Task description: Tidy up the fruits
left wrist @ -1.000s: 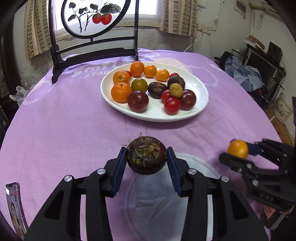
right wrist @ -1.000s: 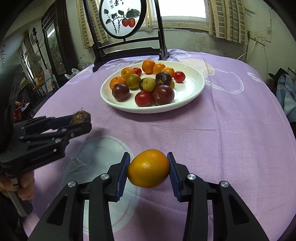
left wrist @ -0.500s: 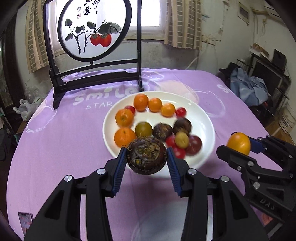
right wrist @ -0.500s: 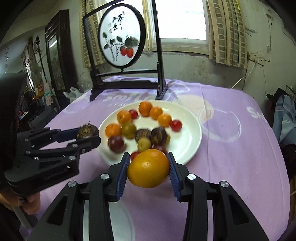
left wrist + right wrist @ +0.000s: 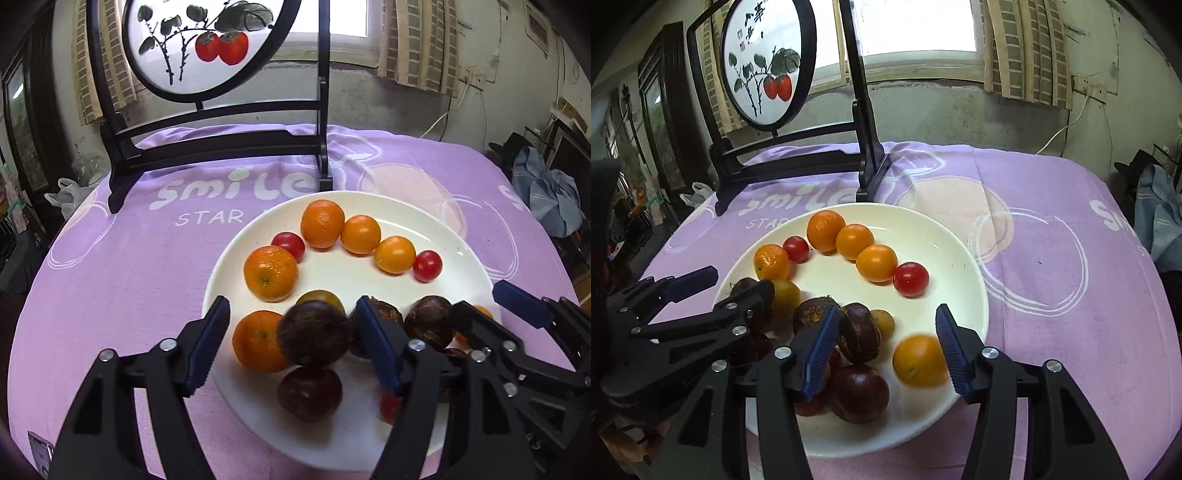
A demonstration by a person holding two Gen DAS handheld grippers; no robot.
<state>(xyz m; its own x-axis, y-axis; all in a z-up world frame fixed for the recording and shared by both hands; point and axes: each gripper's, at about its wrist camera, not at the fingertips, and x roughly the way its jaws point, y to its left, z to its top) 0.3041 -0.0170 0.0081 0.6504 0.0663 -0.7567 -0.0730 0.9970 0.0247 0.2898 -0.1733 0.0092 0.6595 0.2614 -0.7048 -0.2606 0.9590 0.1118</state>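
Observation:
A white plate [image 5: 461,258] [image 5: 964,273] on the purple cloth holds several oranges, red tomatoes, dark plums and brown round fruits. My left gripper [image 5: 291,343] is open over the plate's near side. The dark brown fruit [image 5: 314,338] sits blurred between its fingers, touching none clearly. My right gripper [image 5: 886,347] is open over the plate. The orange fruit [image 5: 918,360] lies blurred on the plate beside its right finger. The right gripper shows in the left wrist view [image 5: 491,314], the left gripper in the right wrist view [image 5: 713,288].
A black wooden stand with a round painted screen [image 5: 192,40] [image 5: 764,62] stands on the table behind the plate. Purple tablecloth [image 5: 110,280] surrounds the plate. Clothes and clutter [image 5: 550,199] lie off the table's right edge.
Both grippers moved forward over the plate and opened. The brown fruit left the left gripper and the orange fruit left the right gripper; both are dropping onto the plate.

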